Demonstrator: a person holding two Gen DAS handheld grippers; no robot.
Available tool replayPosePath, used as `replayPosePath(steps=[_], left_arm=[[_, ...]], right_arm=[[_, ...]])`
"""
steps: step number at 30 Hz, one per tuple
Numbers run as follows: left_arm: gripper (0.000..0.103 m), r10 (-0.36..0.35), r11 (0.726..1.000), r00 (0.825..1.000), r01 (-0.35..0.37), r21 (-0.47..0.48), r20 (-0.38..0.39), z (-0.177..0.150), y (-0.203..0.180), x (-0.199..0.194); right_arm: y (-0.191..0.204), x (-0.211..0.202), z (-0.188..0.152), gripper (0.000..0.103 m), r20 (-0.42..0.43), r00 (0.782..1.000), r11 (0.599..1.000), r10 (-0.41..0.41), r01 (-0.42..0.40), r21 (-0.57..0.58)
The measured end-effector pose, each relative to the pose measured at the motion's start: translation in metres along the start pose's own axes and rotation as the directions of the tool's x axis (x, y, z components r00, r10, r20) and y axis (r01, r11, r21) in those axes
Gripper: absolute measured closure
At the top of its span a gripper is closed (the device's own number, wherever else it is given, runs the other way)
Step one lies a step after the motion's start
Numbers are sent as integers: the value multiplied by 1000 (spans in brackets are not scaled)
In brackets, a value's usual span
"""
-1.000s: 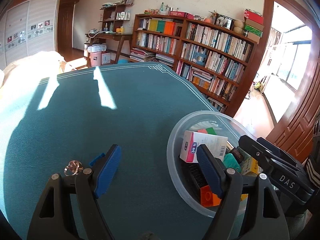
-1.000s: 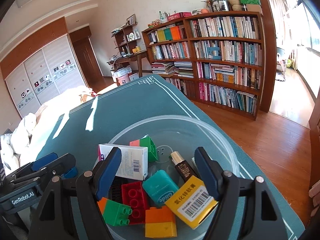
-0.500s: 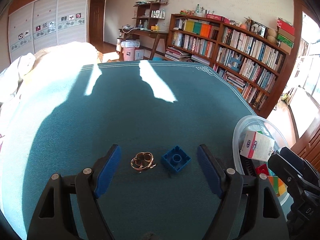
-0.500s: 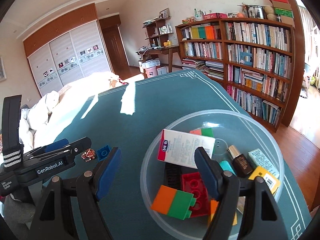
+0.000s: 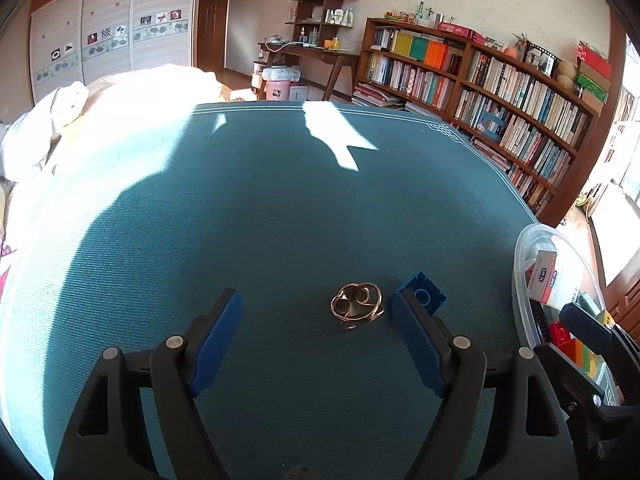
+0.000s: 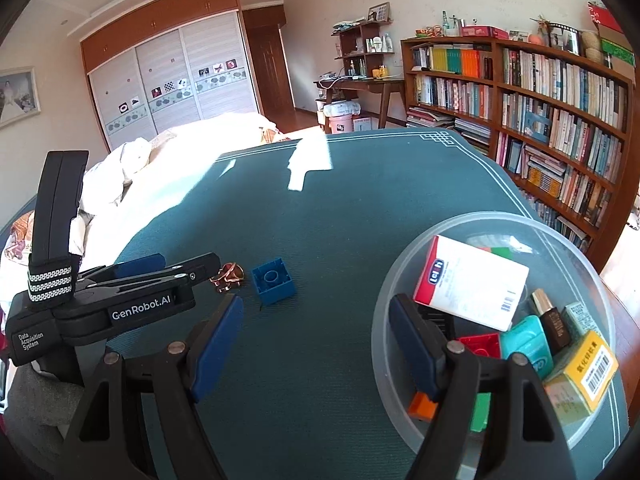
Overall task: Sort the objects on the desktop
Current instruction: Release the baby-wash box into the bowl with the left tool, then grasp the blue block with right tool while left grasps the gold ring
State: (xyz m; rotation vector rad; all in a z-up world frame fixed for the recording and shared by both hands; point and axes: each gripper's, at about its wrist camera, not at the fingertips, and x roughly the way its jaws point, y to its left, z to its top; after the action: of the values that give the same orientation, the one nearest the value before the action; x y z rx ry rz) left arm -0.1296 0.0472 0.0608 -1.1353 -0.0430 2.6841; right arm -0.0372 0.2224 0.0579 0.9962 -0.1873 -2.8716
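Note:
A gold ring-shaped trinket (image 5: 356, 307) lies on the teal table, and it also shows in the right wrist view (image 6: 228, 277). A blue brick (image 5: 424, 297) sits just right of it, and it also shows in the right wrist view (image 6: 274, 280). My left gripper (image 5: 318, 320) is open and empty, low over the table, the trinket between its fingers near the right one. A clear round bowl (image 6: 404, 256) holds a white box (image 6: 472, 280), bricks and small packs. My right gripper (image 6: 316, 320) is open and empty, its right finger over the bowl's rim.
The teal table cloth (image 5: 260, 208) reaches far ahead with sun patches. A bed with white bedding (image 5: 44, 128) lies left of the table. A bookshelf (image 5: 500, 92) stands beyond the table's right edge. The bowl (image 5: 528, 252) is at the left wrist view's right.
My left gripper has swung left from the bowl to the trinket and blue brick. My right gripper has moved left, so the bowl now sits to its right.

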Motion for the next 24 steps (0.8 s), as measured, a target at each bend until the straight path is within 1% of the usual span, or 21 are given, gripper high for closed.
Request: replayPosePath(steps=[5,7,8,10,12,13,14,15,18,22,24], left_arm=[[22,6,999,1000,-5,38,-30,-1,-6,12],[27,5,998,999,-3,57,-43,-2,-9,19],[33,0,998,999,4,67,-52,-2,-10,22],[39,-11,997,998,17,82,-68,-4,-13,28],[54,-2,995,997,10,99,-82,-5,-16,34],[57,6,994,996,3,105,-90,-6,-17,37],[61,17,993,997,-8,114,-77,-6,-17,38],[67,26,992,997,-18,122,-68,-6,-18,37],[69,33,995,998,-27,100,-59,-7,-12,35],[70,85,995,996,-83,53,-26,-9,5,24],[71,106,994,994,-106,24,-7,-8,17,17]], right_arm=[[9,8,-2,24,-21,1000,1000,14,-14,-20],[11,9,-2,24,-24,1000,999,21,-21,-31],[12,10,-2,24,-25,999,999,24,-25,-37],[14,11,-2,24,-28,999,998,30,-31,-47],[16,13,-2,24,-32,999,998,34,-36,-54],[16,14,-2,24,-35,999,998,38,-39,-56],[17,16,-2,24,-38,998,997,40,-42,-58],[17,17,-3,24,-40,998,997,41,-43,-60],[19,22,-3,24,-46,998,996,42,-45,-74],[24,30,-2,24,-61,997,994,49,-55,-91],[28,36,-2,26,-72,996,992,58,-65,-106]])
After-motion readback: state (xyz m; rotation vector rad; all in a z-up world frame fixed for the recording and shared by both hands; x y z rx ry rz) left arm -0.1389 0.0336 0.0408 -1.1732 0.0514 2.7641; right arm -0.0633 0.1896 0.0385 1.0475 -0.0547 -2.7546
